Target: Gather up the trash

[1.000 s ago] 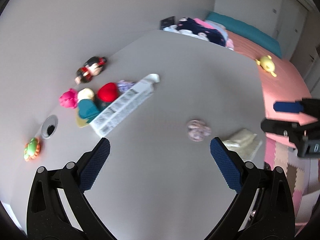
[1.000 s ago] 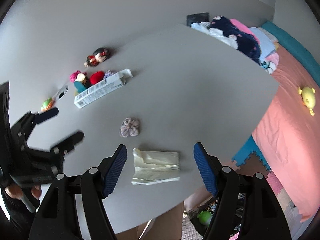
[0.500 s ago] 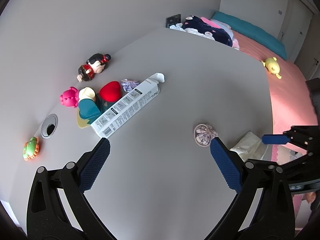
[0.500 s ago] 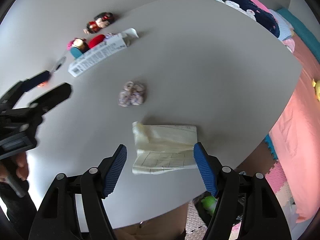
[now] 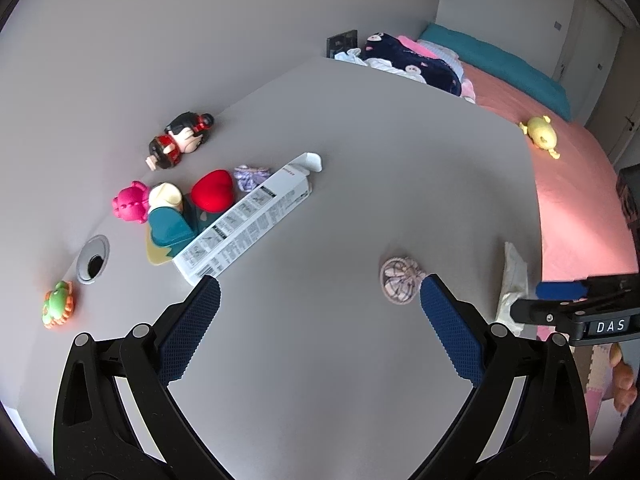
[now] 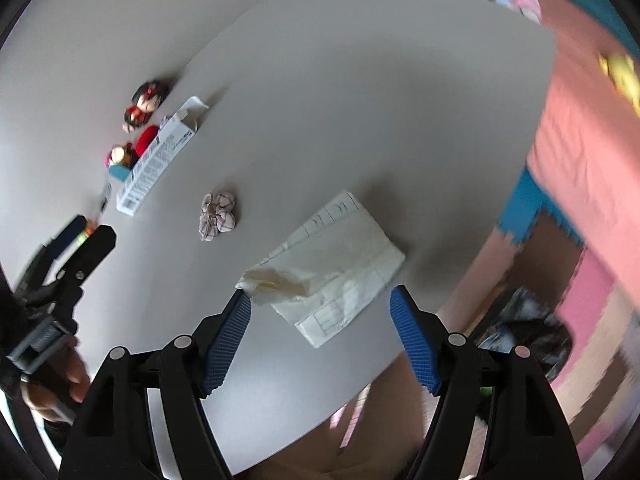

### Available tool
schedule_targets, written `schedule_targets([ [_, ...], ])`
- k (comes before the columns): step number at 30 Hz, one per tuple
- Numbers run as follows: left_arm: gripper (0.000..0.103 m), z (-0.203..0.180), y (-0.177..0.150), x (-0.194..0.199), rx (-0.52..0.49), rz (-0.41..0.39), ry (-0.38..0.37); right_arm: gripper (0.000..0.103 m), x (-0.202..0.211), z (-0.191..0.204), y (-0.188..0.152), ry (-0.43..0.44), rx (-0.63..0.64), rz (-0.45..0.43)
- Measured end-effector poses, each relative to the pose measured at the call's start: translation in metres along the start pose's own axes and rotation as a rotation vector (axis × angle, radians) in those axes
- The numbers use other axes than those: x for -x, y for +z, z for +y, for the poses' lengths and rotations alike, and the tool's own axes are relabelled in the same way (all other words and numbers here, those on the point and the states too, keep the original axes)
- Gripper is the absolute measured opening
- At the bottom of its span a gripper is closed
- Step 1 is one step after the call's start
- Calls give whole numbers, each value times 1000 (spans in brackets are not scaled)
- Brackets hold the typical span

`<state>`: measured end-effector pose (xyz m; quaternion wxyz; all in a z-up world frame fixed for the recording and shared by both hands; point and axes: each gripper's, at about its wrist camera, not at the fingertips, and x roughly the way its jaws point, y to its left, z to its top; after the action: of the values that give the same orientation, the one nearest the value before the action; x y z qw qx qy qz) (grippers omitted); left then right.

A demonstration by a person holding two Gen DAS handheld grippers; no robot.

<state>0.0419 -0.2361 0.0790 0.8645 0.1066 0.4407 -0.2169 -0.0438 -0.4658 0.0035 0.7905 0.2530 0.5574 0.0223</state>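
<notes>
right wrist: right gripper [image 6: 320, 308] spread wide over folded paper [image 6: 336, 264]

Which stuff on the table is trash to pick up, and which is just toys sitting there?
Trash: folded paper, crumpled wad, empty long box.
Just there: doll, red heart, pink bear, green toy.

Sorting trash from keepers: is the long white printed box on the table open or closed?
Open at one end: the white box lies flat with its far end flap sticking out. Contents cannot be seen.
</notes>
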Motion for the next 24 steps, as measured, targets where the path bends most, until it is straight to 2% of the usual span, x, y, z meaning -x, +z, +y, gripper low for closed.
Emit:
schedule_targets([
  [4,97,-6,1,-3,-19,0,-13,73,-10,-6,7,50,-74,-3],
  [8,97,-7,-1,-4,-30,4,-13,73,-16,5,20,35,-63,-38],
  [9,97,-6,-1,-5,-31,5,-11,69,-18,8,24,38,-60,-47],
  [10,97,-6,-1,-6,-29,6,-7,61,-19,8,26,34,-55,-54],
  [11,97,-5,-1,-6,-26,6,-4,57,-21,10,31,35,-52,-61],
  [12,97,-3,-2,-8,-24,8,-4,45,-22,9,33,41,-48,-60],
  [13,97,-3,-2,-10,-23,11,-4,28,-25,11,36,50,-40,-54],
  [15,97,-3,-3,-13,-32,15,0,1,-31,11,39,57,-39,-51],
  [18,97,-13,-4,-21,-75,15,17,1,-28,16,40,45,1,-94],
  [21,90,-23,-4,-30,-111,21,14,1,-16,21,42,75,36,-104],
  [24,84,-33,-2,-43,-134,43,2,1,2,23,45,71,73,-117],
])
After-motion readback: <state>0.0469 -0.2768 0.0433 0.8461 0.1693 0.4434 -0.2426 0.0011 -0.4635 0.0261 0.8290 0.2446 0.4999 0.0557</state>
